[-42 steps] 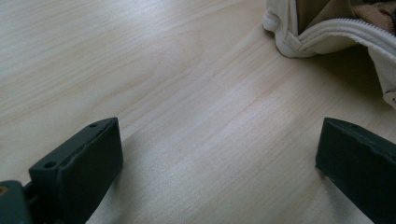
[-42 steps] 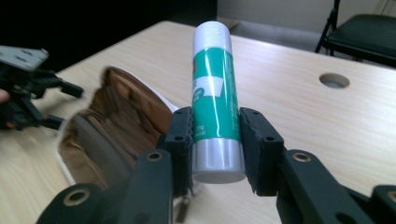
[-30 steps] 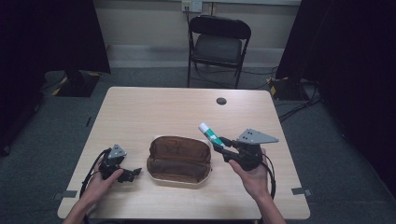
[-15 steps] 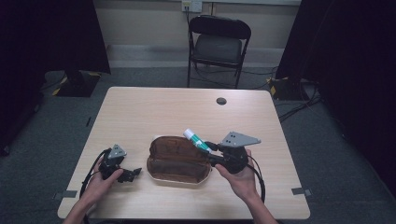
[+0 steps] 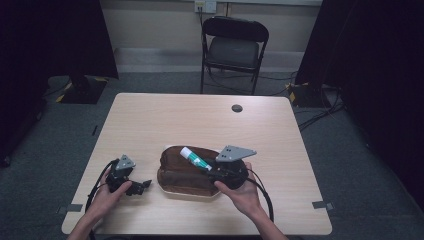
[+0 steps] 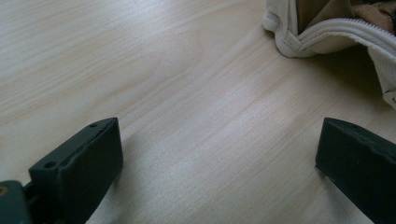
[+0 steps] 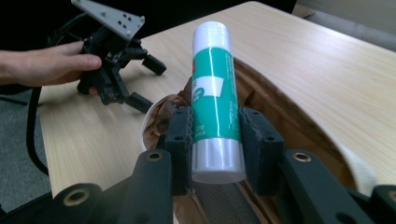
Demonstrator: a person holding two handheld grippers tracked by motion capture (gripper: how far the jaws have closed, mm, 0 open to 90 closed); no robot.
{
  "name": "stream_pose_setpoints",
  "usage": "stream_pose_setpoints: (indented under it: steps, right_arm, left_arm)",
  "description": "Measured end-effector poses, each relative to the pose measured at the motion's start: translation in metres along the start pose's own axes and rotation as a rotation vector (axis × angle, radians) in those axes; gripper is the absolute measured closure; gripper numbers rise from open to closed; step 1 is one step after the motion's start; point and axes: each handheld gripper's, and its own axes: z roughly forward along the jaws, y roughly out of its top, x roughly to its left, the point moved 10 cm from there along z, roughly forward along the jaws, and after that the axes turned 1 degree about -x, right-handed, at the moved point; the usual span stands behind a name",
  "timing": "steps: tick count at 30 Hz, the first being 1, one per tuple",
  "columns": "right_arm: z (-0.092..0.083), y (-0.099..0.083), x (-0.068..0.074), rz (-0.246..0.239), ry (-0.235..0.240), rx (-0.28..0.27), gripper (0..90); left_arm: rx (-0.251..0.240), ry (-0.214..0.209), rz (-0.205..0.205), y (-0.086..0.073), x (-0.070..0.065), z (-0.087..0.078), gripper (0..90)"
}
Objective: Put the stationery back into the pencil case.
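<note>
a pale wooden table (image 5: 165,120) holds a brown oval zip pouch (image 5: 182,172), lying open near the 6 o'clock edge. the right gripper (image 5: 209,169) is clamped on a green and white glue stick (image 5: 195,158), which has travelled from 3 o'clock of the pouch to directly above its opening within the last second. this looks like packing, with the release likely next. the left gripper (image 5: 141,186) rests at 9 o'clock of the pouch, jaws spread wide and empty, unmoved.
</note>
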Motion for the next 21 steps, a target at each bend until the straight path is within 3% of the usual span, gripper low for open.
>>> stream_pose_setpoints:
  steps: [10,21]
  right_arm:
    - [0.034,-0.017,0.007,-0.012,0.027,0.083,66.1]
    - [0.063,-0.026,-0.005,0.013,0.011,0.139,66.0]
  left_arm:
    - [0.0,0.0,0.0,0.0,0.0,0.0,0.2]
    - [0.0,0.0,-0.001,0.0,0.0,0.0,0.3]
